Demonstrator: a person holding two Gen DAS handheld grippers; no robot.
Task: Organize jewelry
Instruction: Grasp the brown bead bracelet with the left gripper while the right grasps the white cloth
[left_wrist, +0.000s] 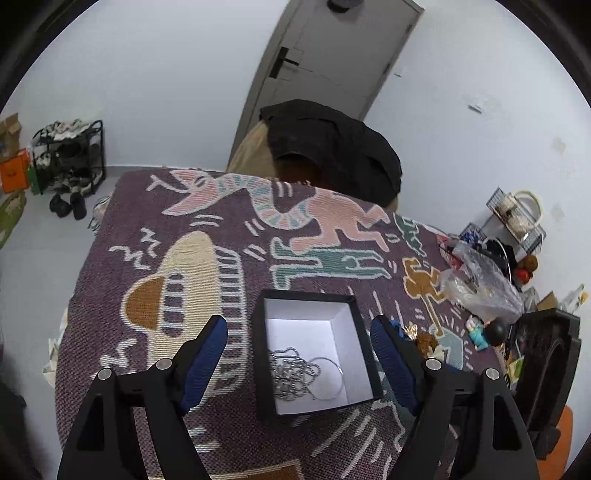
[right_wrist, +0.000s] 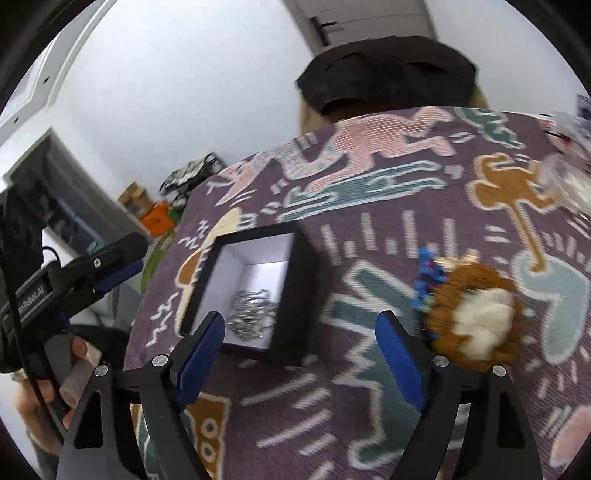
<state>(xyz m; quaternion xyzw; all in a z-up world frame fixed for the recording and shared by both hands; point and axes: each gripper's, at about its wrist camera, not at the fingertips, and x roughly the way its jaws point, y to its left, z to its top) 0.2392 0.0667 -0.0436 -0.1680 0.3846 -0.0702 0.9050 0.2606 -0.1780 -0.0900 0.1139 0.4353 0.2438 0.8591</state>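
1. Left wrist view looks down on the box (left_wrist: 354, 354), a black one with a white inside, sitting near the front edge of the patterned tablecloth (left_wrist: 177, 236). A heap of silver chain (left_wrist: 291, 373) and a thin ring-shaped hoop (left_wrist: 328, 376) are already lying on its floor, so part of the tidying is done.
2. The left gripper (left_wrist: 299, 365) hangs over the box with its jaws spread wide on either side of it, nothing pinched between them.
3. Right wrist view: the right gripper (right_wrist: 301, 360) is also wide open and empty, hovering over bare cloth between the box and the leftover bits.
4. Still out on the cloth, toward the right edge: a brown beaded bracelet (right_wrist: 476, 317) with a white fluffy lump in the middle, plus some blue beads (right_wrist: 428, 277) and a small gold piece (right_wrist: 469, 256) touching or just beside it. It's blurry, so I can't say exactly what each one is.
5. My guess: roughly halfway, with that cluster next to go in the box.
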